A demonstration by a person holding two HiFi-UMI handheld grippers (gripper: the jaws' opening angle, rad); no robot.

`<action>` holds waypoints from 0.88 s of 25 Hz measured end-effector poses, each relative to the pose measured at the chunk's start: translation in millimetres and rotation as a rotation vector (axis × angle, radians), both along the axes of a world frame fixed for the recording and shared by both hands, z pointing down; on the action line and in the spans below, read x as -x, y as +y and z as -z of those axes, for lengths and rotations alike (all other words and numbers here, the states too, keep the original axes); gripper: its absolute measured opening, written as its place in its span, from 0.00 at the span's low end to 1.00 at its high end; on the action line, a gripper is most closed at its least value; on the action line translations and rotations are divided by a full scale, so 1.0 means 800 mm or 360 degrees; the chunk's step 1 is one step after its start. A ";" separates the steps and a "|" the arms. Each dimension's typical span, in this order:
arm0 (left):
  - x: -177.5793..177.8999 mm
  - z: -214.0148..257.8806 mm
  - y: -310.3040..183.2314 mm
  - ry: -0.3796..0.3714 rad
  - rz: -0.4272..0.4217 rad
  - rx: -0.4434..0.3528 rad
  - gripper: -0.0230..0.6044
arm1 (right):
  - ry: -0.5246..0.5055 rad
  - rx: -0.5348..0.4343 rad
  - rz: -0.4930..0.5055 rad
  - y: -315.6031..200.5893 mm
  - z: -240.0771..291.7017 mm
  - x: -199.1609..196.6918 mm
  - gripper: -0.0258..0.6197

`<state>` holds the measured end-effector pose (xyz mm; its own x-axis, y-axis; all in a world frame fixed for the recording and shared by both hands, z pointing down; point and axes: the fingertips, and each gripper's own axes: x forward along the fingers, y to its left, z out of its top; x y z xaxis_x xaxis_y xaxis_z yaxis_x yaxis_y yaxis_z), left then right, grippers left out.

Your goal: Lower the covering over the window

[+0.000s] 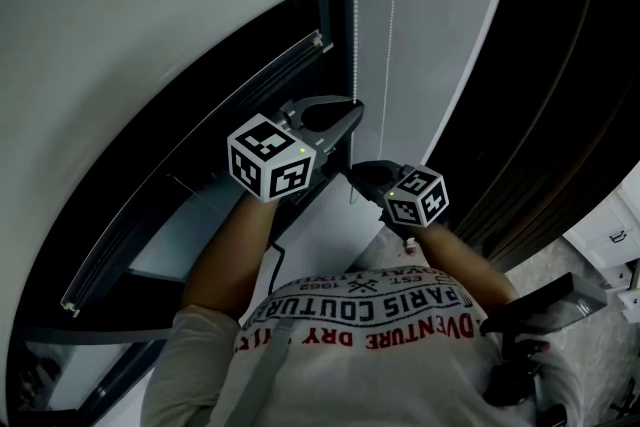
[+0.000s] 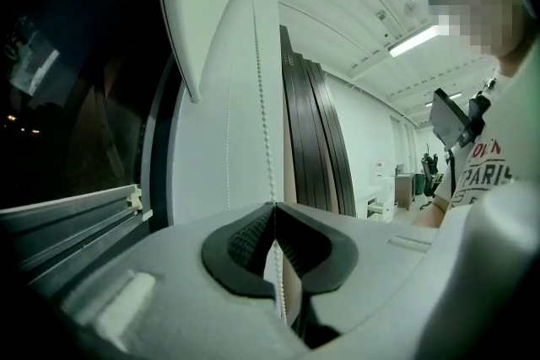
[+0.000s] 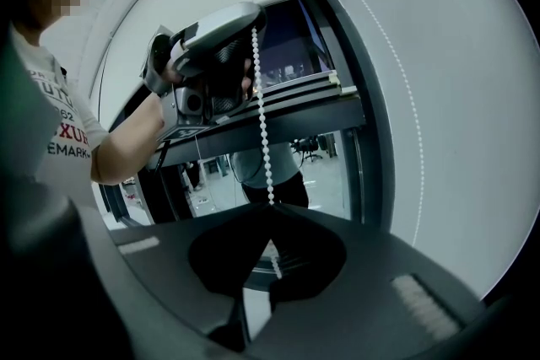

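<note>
The job looks partly done to us. The white covering [image 1: 150, 35] hangs part of the way down. Its lower end stops above the left gripper [image 2: 274, 205], and below it the dark window glass [image 2: 76, 97] and a pale rail [image 2: 67, 215] across it lie bare. We judge that a good stretch of lowering is left.

Both grippers are on the same strand of the bead chain [image 3: 260, 97]. The left gripper's fingers are pressed together with the beads pinched at their tips. The right gripper [image 3: 268, 206] sits lower on the strand, its fingers likewise closed on it. The chain runs taut and straight between the two.

For room, the chain hangs just beside the window's right edge, in front of a white wall strip [image 1: 420, 35]. A second strand [image 1: 392, 35] hangs near the first, so a downward pull should stay clear of it. To the right, a dark ribbed panel [image 1: 540, 115] stands well apart. The right gripper is close under the left one and close to the person's torso [image 1: 370, 325]. We judge that downward travel is short before one grip has to let go and move back up.
</note>
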<state>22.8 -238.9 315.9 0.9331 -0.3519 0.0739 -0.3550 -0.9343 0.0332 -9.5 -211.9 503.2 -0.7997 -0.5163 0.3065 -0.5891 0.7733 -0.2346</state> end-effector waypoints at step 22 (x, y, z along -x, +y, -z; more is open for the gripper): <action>-0.001 -0.102 0.005 -0.0023 0.0062 0.0066 0.05 | 0.0185 0.0196 -0.0004 0.022 -0.100 -0.003 0.05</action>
